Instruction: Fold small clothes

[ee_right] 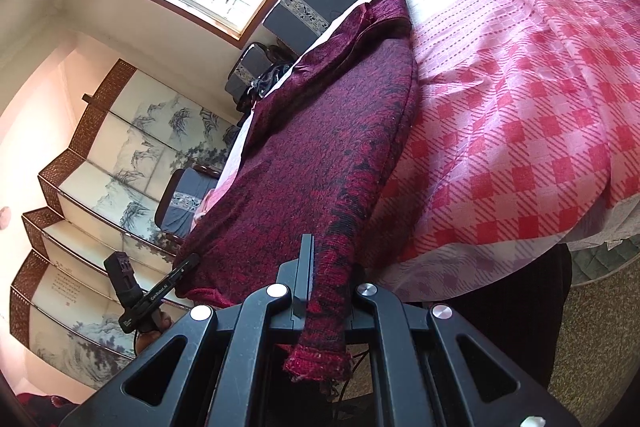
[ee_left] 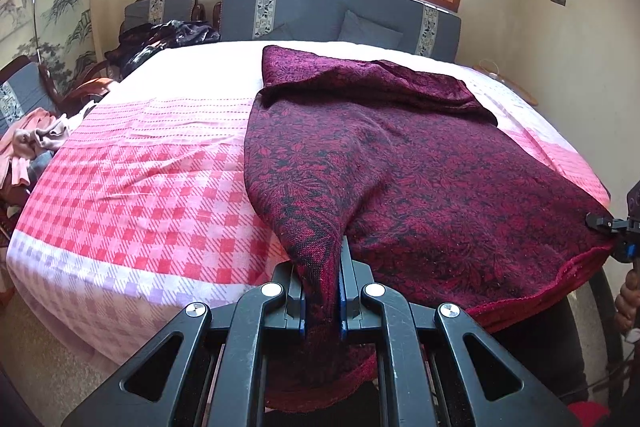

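A dark red knit garment [ee_left: 420, 167] with a black leaf pattern lies spread on the right half of a bed, one part folded over at the far end. My left gripper [ee_left: 320, 267] is shut on its near hem, and the cloth bunches between the fingers and hangs below them. At the right edge of the left wrist view, my right gripper [ee_left: 608, 227] pinches the garment's near right corner. In the right wrist view the right gripper [ee_right: 330, 267] is shut on a hem strip of the garment [ee_right: 320, 155]. The left gripper [ee_right: 188, 263] holds the other corner.
The bed sheet [ee_left: 140, 187] is pink and red checked. Pink clothes [ee_left: 32, 143] are piled off the bed's left side, and dark clothes [ee_left: 160, 39] lie on a chair at the back. Grey cushions [ee_left: 320, 11] stand under the window. A painted folding screen [ee_right: 120, 155] lines one wall.
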A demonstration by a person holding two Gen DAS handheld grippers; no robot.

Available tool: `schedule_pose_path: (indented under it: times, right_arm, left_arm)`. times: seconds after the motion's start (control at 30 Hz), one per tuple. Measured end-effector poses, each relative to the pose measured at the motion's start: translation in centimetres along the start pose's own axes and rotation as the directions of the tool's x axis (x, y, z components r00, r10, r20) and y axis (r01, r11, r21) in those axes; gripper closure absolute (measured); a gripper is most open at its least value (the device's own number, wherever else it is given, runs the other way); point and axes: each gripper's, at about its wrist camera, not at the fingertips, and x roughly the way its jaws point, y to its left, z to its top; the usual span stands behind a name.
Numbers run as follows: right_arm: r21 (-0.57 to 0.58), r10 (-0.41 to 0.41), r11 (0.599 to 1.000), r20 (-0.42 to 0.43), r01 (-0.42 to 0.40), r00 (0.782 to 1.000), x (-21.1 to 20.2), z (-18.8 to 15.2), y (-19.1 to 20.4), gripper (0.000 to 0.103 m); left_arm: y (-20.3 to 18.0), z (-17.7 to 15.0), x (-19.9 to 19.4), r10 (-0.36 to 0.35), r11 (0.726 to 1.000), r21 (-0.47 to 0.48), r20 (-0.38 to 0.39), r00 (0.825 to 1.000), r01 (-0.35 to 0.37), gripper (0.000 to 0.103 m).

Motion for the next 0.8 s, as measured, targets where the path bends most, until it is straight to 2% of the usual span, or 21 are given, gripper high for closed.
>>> schedule_pose_path:
  times: [0.43,0.8]
  right_arm:
    - [-0.033,0.036,0.999,0.002,-0.036,0.999,-2.4,2.0,2.4,0.096]
    - [-0.035,0.063,0.997,0.013,-0.063,0.998,-1.7,7.1,4.0,0.096]
  left_arm:
    - [-0.1,1.9,-2.0,0.012,1.0,0.021,0.03,0.999,-0.012,0.092]
    - [-0.3,6.2,-1.1,0.004,1.0,0.026,0.066,0.998,-0.006,0.092]
